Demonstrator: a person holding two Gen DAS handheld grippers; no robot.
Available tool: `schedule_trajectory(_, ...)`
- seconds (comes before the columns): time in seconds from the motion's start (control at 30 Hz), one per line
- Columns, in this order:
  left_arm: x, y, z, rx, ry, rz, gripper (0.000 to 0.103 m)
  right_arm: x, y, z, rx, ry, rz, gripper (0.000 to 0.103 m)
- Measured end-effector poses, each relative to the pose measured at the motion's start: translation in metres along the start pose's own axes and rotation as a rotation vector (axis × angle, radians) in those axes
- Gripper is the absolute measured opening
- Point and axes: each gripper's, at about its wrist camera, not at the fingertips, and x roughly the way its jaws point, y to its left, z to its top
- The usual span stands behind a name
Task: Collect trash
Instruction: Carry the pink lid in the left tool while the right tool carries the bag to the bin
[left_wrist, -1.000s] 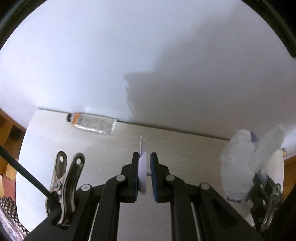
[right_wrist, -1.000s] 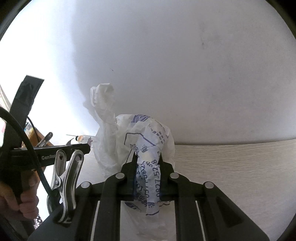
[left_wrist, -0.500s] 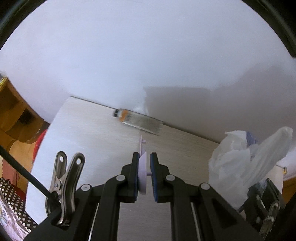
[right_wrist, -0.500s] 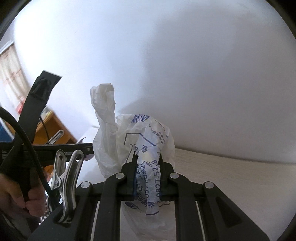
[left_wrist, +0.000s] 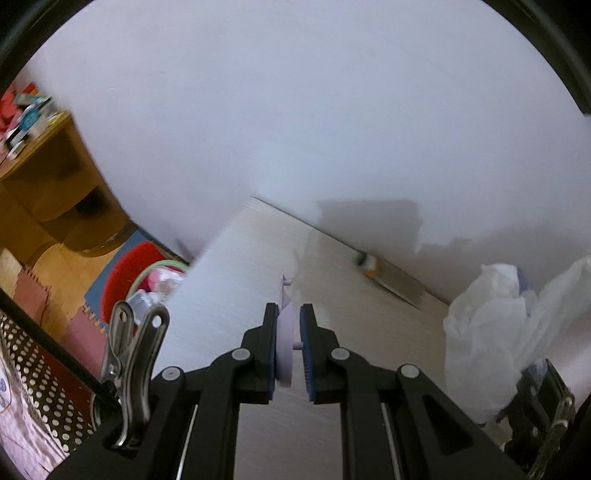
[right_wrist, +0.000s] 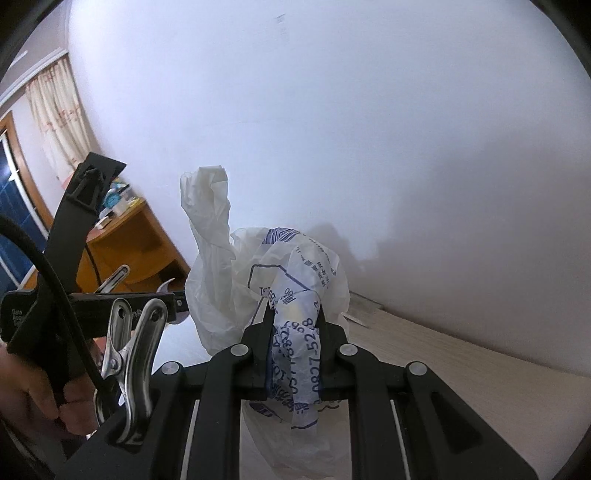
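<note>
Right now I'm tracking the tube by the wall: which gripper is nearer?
Left. The left gripper faces the tube across bare table; the right gripper sits farther back.

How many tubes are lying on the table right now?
1. A silver tube with an orange neck lies on the pale wooden table against the wall; the white plastic bag may hide others.

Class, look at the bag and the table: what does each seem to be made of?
Bag: thin plastic film, it seems; white, translucent, crumpled, with blue print. Table: probably pale wood or laminate; matt surface with fine straight grain lines.
</note>
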Motion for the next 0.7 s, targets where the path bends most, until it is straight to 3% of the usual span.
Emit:
schedule_trajectory(0.27, -0.018, 0.075, 0.027, -0.117, -0.051, 0.064, 0.012, 0.036, 0.060, 0.019, -0.089, 0.019, 0.073, 0.016)
schedule_trajectory(0.43, -0.019, 0.118, 0.039, -0.177, -0.064, 0.090, 0.012, 0.093, 0.077, 0.023, -0.098, 0.053, 0.124, 0.016)
schedule_trajectory(0.7, -0.002, 0.157, 0.040, -0.213, -0.041, 0.100, 0.012, 0.127, 0.106, 0.018, -0.150, 0.100, 0.191, 0.016)
